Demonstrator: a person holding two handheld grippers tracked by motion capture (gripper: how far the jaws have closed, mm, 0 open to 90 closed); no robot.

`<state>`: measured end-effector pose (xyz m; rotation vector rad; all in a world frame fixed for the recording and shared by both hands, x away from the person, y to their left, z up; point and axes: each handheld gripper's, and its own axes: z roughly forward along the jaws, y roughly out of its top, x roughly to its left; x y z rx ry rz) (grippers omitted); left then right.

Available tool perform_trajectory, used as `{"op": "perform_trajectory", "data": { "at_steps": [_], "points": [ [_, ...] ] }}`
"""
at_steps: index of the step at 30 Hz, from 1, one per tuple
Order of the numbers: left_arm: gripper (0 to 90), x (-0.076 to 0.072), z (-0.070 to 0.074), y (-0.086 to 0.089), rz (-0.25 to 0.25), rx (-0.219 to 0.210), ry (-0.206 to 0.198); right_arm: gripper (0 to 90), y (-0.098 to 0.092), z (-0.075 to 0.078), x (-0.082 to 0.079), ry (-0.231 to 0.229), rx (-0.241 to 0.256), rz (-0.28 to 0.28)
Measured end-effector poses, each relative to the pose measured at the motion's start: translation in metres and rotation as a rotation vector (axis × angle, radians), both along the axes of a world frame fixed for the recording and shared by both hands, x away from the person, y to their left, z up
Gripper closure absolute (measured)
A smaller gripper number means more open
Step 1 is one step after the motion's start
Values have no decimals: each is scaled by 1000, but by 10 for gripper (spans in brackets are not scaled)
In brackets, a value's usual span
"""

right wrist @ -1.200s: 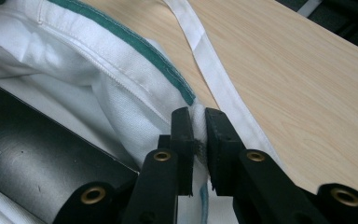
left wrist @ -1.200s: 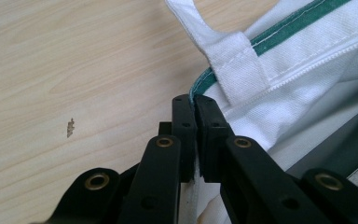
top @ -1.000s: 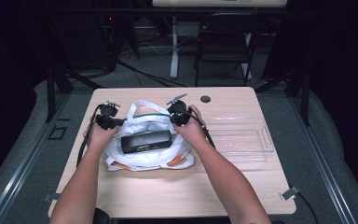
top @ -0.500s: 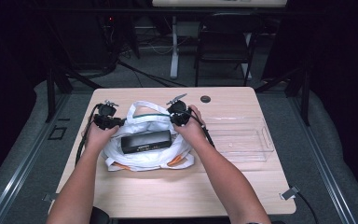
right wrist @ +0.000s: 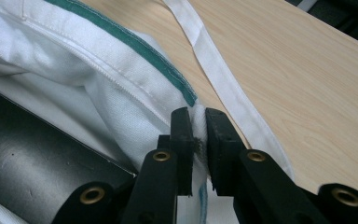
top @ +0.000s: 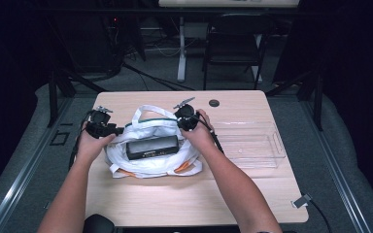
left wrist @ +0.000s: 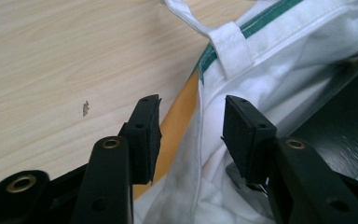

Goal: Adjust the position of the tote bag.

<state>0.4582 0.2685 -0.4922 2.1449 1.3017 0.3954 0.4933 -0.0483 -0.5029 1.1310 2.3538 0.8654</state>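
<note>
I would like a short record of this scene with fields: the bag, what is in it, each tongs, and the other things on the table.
bag: white cloth bag with green trim and white handles, lying on the wooden table, mouth open
contents: black box lying in the bag's mouth
left tongs: open, jaws on either side of the bag's edge, not closed on it
right tongs: shut, pinching the bag's rim
other things: clear plastic tray at the right of the bag, looks empty
</note>
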Motion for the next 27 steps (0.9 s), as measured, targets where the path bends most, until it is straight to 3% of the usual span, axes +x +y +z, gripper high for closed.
{"op": "perform_trajectory", "data": {
  "at_steps": [7, 14, 17, 27],
  "points": [
    [570, -6, -4, 4, -17, 31, 27, 818, 1, -1, 0, -1, -17, 5],
    [767, -9, -7, -1, -28, 80, 11, 816, 1, -1, 1, 0, -21, 4],
    [807, -9, -8, -5, -22, 116, -11, 816, 1, -2, 1, 1, -19, 2],
    [866, -5, -12, -5, -7, 128, -7, 814, 1, -1, 0, -2, -22, 8]
  ]
}}
